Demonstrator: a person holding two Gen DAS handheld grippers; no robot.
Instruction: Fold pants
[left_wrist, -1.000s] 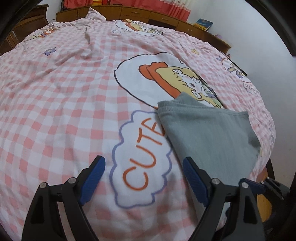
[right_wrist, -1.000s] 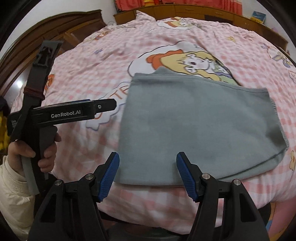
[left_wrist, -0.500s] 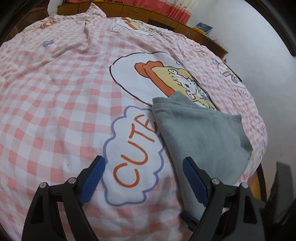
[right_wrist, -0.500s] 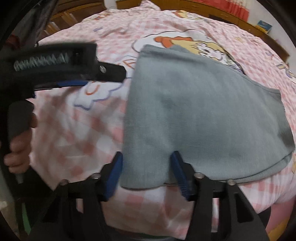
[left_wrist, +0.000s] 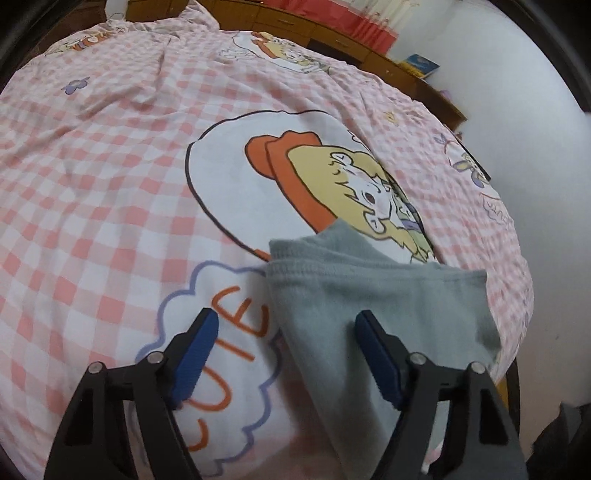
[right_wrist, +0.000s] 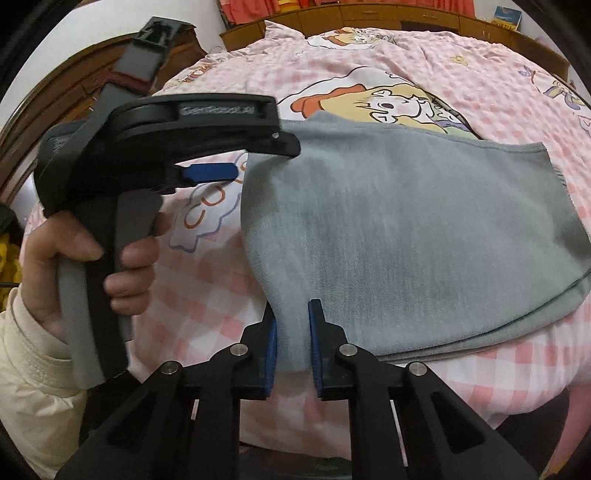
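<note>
Right gripper (right_wrist: 291, 332): fingers (right_wrist: 317, 347) drawn close together, pinching a fold of grey cloth between the blue pads, pointing away toward the far side. Left gripper (left_wrist: 284, 354): fingers (left_wrist: 376, 354) spread wide apart, nothing between them, one blue pad on each side, low and pointing forward. Left hand (right_wrist: 92, 266) wrapped around the grey handle at the left, thumb and fingertips curled on it, cream sleeve (right_wrist: 33, 387) at the wrist.

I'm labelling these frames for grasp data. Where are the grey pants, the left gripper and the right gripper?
grey pants (right_wrist: 406, 229), right wrist view, middle of the folded top layer.
left gripper (left_wrist: 284, 354), left wrist view, midway between its open fingertips.
right gripper (right_wrist: 292, 332), right wrist view, between fingertips pinching the near edge.
</note>
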